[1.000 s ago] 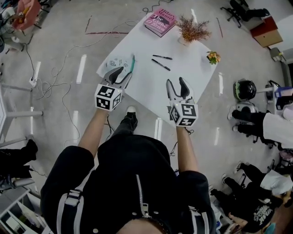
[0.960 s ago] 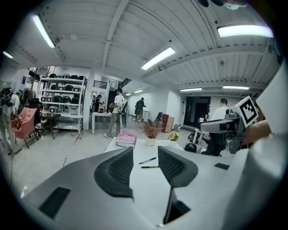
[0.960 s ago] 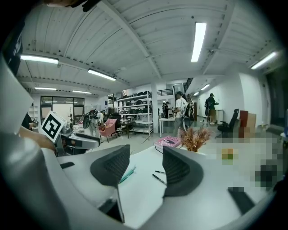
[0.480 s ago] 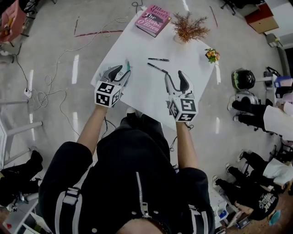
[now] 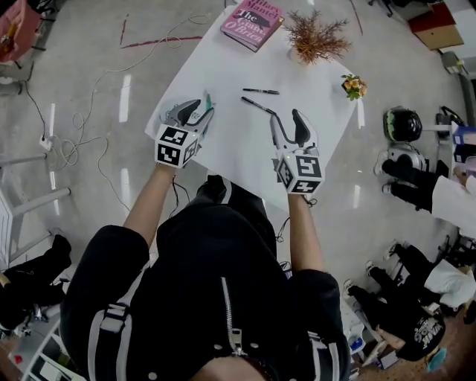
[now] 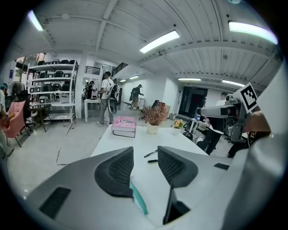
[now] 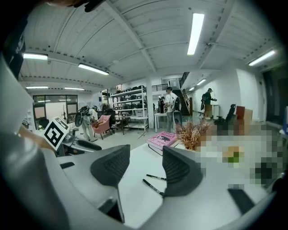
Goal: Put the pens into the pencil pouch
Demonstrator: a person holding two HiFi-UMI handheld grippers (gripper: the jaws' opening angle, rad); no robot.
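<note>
You're only starting: both pens [image 5: 260,91] are lying loose on the white table [image 5: 227,141] just ahead of your right gripper [image 5: 286,119], the pouch [image 5: 208,102] is lying under your left gripper [image 5: 195,111], and both grippers' jaws are standing apart, holding nothing

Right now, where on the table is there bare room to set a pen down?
Bare: the near middle of the table, between left tool and right tool; also the strip from the book down to the left tool. Crowded: the far edge with book, plant and flowers, and the two pens before the right tool.
</note>
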